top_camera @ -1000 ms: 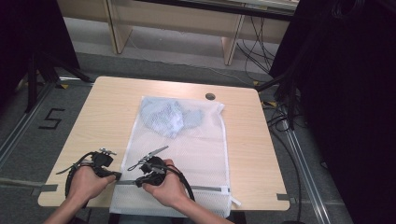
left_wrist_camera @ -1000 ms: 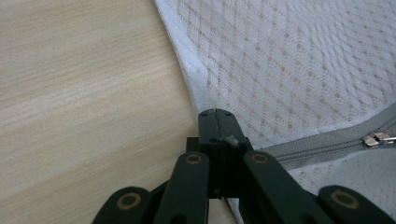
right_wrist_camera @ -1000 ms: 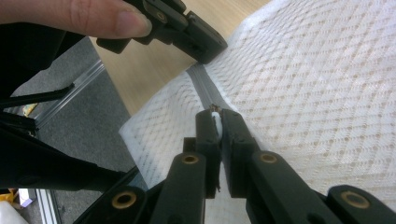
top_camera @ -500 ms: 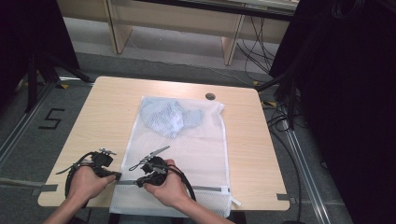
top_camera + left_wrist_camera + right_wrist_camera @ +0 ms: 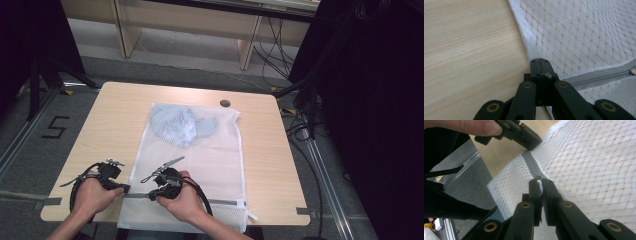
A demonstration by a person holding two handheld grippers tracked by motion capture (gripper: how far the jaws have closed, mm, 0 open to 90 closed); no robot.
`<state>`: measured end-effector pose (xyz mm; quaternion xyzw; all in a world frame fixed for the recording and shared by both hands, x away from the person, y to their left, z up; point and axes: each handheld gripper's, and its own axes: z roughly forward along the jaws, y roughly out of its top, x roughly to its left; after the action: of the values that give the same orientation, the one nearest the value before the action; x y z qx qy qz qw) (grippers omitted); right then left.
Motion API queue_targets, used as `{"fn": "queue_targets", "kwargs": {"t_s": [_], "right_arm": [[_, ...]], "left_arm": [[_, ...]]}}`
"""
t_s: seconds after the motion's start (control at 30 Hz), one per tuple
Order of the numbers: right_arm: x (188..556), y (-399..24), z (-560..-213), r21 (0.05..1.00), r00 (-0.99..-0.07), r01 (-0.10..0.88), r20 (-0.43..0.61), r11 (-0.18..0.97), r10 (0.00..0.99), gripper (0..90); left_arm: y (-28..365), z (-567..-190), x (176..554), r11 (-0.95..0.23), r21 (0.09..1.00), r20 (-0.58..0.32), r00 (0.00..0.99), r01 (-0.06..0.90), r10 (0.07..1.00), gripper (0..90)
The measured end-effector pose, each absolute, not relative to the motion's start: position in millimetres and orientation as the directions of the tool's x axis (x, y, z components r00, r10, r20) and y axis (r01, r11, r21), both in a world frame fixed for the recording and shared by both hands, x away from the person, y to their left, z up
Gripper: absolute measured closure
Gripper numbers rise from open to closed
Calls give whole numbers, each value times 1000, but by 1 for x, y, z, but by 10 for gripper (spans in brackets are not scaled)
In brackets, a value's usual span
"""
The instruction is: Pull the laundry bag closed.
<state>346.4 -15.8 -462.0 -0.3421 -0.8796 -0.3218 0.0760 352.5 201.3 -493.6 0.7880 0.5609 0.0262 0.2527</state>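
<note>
The white mesh laundry bag (image 5: 200,165) lies flat on the pale wooden table (image 5: 115,120), its near end hanging just over the table's near edge, and serves as the landmark here. Nearest, along the bag's near end, runs the grey zipper (image 5: 225,202). At the zipper's left end, on the bag's left edge, the left gripper (image 5: 124,188) is clenched on the bag's hem, jaws pressed flat together. Just to its right on the zipper line, the right gripper (image 5: 150,196) is pinched onto the small zipper pull (image 5: 539,178), a sliver of white showing between its jaws. Both hands sit over the bag's near end; black cables loop beside them. Farther along, inside the bag's far half, a crumpled pale blue garment (image 5: 181,126) shows through the mesh. Beyond the bag's far right corner, a small dark round cap (image 5: 225,103) sits in the tabletop.
</note>
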Motion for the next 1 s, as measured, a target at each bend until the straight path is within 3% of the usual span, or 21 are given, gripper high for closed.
{"fn": "queue_targets", "kwargs": {"t_s": [1.0], "right_arm": [[346,-27,-457,518,-756,649,358,557,547,873]], "left_arm": [[203,-493,353,-259,418,-234,379,870,895,900]]}}
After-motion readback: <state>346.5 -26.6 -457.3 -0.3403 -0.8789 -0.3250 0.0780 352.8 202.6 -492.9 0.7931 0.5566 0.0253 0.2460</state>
